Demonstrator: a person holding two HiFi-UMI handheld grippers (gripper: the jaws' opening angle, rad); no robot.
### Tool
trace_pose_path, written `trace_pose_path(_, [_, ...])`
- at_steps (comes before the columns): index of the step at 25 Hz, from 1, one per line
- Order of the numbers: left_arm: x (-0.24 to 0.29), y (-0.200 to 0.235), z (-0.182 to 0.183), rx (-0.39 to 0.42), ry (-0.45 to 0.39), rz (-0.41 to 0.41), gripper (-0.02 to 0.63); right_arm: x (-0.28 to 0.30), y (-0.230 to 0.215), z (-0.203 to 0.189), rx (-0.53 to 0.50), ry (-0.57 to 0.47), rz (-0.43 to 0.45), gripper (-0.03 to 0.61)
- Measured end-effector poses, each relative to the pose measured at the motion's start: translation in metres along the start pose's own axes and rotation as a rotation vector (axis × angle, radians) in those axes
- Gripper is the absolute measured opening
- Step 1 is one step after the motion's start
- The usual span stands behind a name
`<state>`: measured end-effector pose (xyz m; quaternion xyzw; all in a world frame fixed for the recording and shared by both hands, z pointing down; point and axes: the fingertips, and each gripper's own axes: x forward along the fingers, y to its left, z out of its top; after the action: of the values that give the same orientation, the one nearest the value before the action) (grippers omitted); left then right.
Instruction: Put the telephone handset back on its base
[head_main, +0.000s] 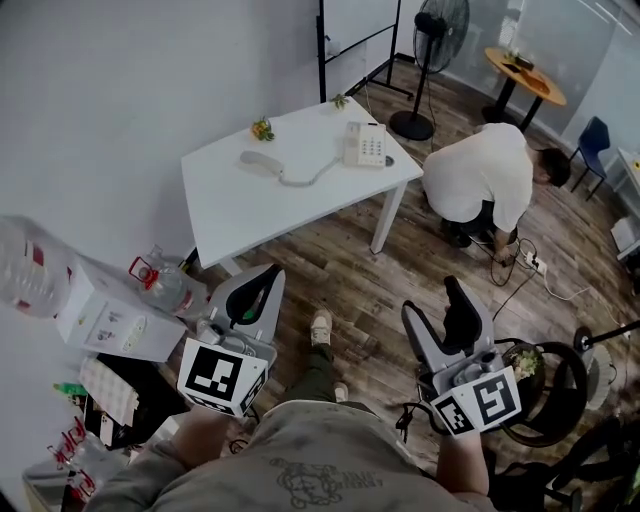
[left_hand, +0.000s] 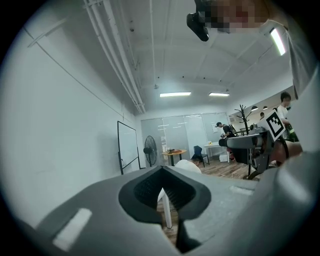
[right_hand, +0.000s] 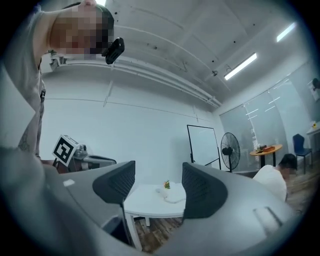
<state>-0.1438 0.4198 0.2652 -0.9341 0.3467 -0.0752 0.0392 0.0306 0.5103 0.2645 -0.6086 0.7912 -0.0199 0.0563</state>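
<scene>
Grey left gripper beside right gripper

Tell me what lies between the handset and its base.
Only the cord on bare table, as the head view shows; the handset lies left of the base.

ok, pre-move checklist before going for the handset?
1. Handset off base, lying on table: ok.
2. Nothing lying on the base: ok.
3. Right hand-held gripper open and empty: ok.
4. Left hand-held gripper ready to grasp: not ok, jaws shut, nothing held.
5. Grippers at the table: not ok, both well short of it.
6. Crouching person beside the table, clear of the approach: cannot tell.
</scene>
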Motion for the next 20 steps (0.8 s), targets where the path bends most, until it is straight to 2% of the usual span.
trace_pose_path(10, [0.075,0.043,-0.021,-0.030,0.014,-0.017,0.000,0.069,-0.045,-0.015,-0.010,0.055,-0.007,0.314])
trace_pose_path(17, [0.154,0.105,-0.024,-0.048,0.033,-0.016,0.000,0.157,-0.090,-0.023,-0.009,0.101,-0.003,0.313])
trace_pose_path(20, [0.194,0.138,-0.026,-0.103,0.039,-0.039,0.000,0.206,-0.110,-0.020,-0.011,0.113,-0.001,0.313])
